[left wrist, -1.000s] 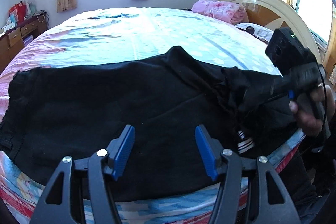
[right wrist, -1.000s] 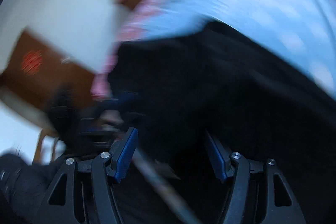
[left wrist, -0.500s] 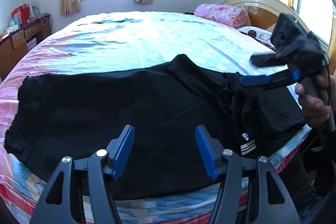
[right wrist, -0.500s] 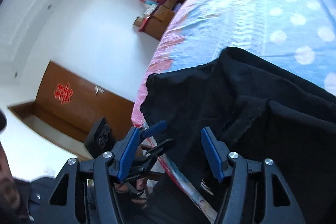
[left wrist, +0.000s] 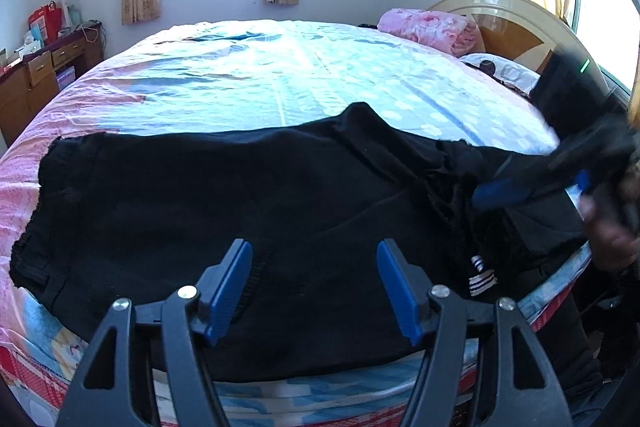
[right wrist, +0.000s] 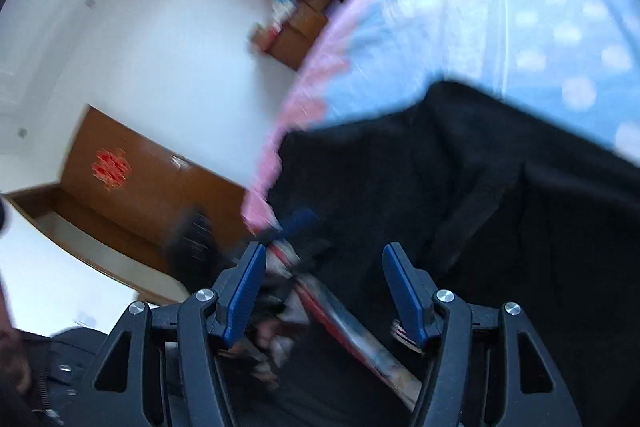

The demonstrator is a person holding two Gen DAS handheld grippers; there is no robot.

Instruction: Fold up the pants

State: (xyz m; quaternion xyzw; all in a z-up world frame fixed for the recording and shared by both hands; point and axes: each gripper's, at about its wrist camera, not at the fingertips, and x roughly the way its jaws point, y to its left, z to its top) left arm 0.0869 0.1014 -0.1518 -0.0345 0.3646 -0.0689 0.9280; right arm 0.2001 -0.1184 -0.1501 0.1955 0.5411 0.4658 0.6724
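step: between folds, judged | pants [left wrist: 248,211]: flat along bed [left wrist: 280,75] near edge | left gripper [left wrist: 316,291]: spread, just widened, empty | right gripper [right wrist: 324,291]: spread, empty | next: pinch an end, fold over

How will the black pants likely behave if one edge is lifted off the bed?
The black pants look soft and wrinkled, so they would probably drape and sag. Part hangs over the bed edge, so they may slide. They seem thick, perhaps heavyish.
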